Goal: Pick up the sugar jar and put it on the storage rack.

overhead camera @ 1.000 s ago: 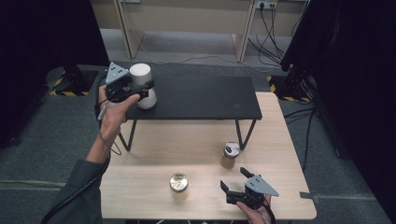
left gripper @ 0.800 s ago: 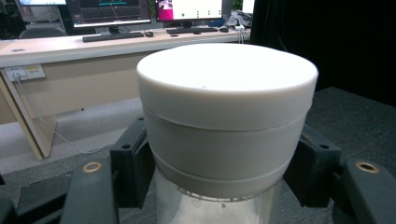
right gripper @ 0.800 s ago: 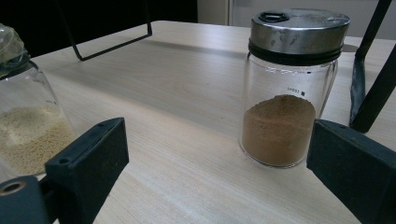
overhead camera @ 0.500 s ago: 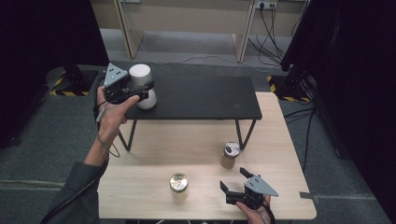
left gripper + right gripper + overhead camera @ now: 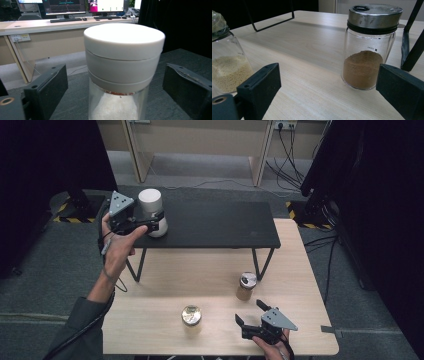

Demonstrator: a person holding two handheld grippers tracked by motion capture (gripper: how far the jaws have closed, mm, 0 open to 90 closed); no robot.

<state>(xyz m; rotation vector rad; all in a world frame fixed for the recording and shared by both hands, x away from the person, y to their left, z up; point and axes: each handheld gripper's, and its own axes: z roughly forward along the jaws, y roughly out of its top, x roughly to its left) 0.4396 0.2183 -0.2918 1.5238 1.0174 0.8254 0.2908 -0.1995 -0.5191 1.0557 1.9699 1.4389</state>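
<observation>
Jaws of the left tool (image 5: 150, 222) stand released around a white-capped glass jar (image 5: 123, 72); right tool (image 5: 247, 319) released over pale woodgrain desk (image 5: 210, 270).

Left gripper (image 5: 156, 221), held in the left hand (image 5: 119, 247) with the forearm reaching forward and up, jaws spread wide apart. Right gripper (image 5: 249, 313), held in the right hand (image 5: 270, 349) low at the near edge, points left-forward, jaws likewise parted.
</observation>
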